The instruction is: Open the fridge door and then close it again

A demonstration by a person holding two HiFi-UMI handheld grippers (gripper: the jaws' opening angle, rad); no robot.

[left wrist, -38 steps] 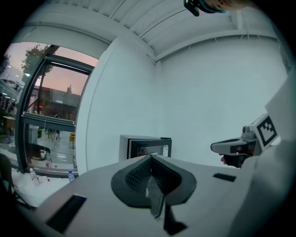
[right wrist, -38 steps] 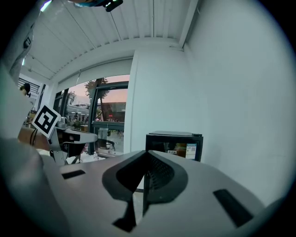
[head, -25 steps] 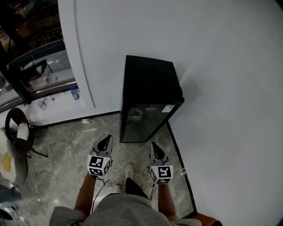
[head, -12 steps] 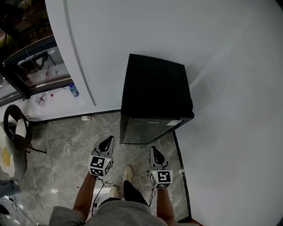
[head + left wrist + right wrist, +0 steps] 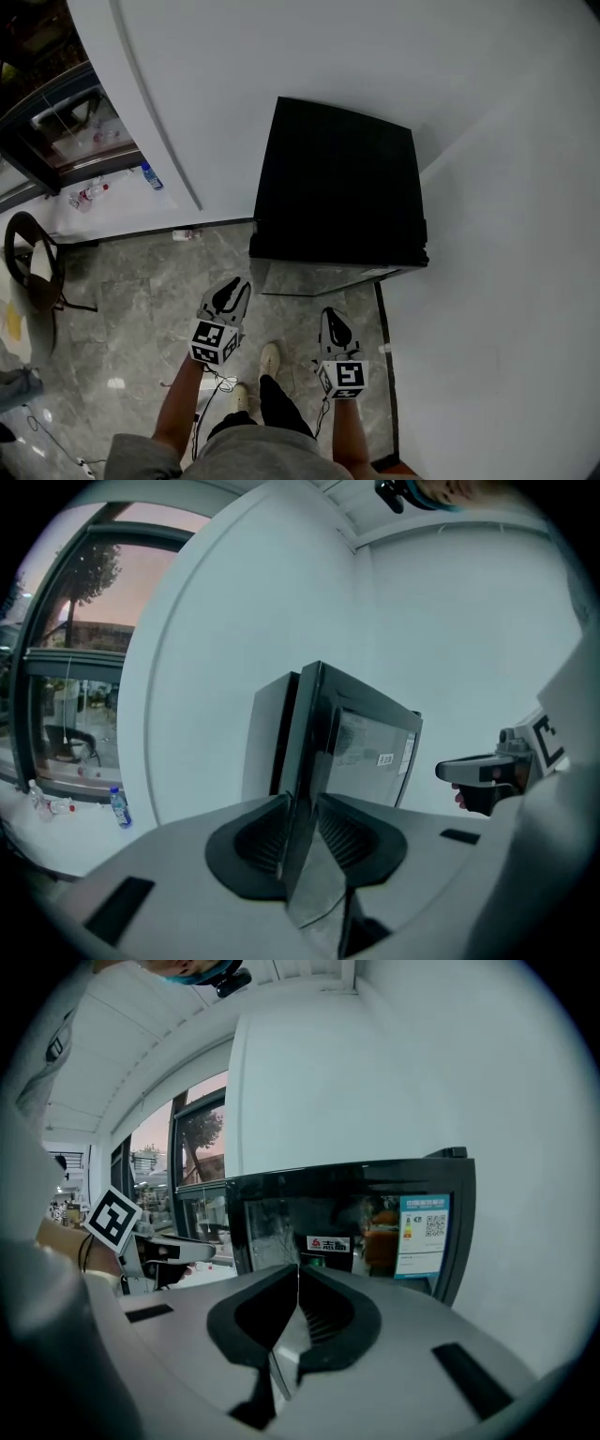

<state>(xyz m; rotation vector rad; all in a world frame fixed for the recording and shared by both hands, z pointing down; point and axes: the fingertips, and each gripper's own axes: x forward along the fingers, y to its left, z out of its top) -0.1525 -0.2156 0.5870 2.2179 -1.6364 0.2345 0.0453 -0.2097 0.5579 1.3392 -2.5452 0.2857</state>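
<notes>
The fridge [image 5: 337, 187] backs the wall [image 5: 375, 56]; left gripper [image 5: 236, 286] and right gripper [image 5: 331, 317] before it; perhaps a bottle [image 5: 145, 175] leftward.

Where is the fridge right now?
Head view, centre: the black fridge stands against the white wall, in the corner, right of the curved white pillar.

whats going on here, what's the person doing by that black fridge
A person stands facing a small black fridge with a gripper in each hand. Its door looks closed and neither gripper touches it yet. The left tongs have just been opening slightly with nothing between them; the right tongs are shut and empty.
</notes>
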